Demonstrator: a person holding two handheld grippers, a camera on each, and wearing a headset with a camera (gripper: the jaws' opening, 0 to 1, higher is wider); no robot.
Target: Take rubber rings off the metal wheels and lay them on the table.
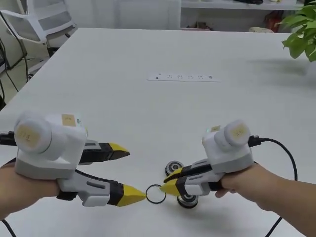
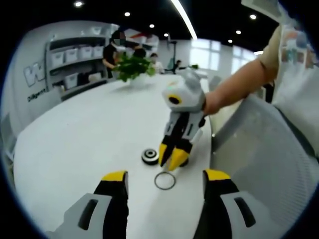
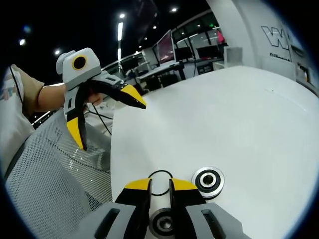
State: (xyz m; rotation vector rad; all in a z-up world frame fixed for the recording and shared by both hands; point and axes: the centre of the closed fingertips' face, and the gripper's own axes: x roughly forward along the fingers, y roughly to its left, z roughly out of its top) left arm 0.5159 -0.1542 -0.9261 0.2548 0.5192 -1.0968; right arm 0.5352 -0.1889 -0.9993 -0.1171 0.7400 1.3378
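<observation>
A thin black rubber ring (image 1: 155, 193) lies flat on the white table (image 1: 163, 108), between the two grippers. My left gripper (image 1: 129, 173) stands wide open just left of it, and the ring (image 2: 165, 180) shows between its yellow tips. My right gripper (image 1: 165, 186) points at the ring from the right, its jaws a narrow gap apart and holding nothing. One metal wheel (image 1: 174, 168) sits just beyond the right gripper's tips, and a second wheel (image 1: 187, 200) lies under that gripper. In the right gripper view the ring (image 3: 159, 175) lies just past the jaws, with one wheel (image 3: 208, 179) to the right and the other wheel (image 3: 162, 223) below.
A white power strip (image 1: 183, 77) lies flat at mid-table. A green plant (image 1: 301, 34) stands at the far right edge. Chairs (image 1: 44, 24) stand off the table's far left corner. A cable (image 1: 284, 153) trails from the right gripper.
</observation>
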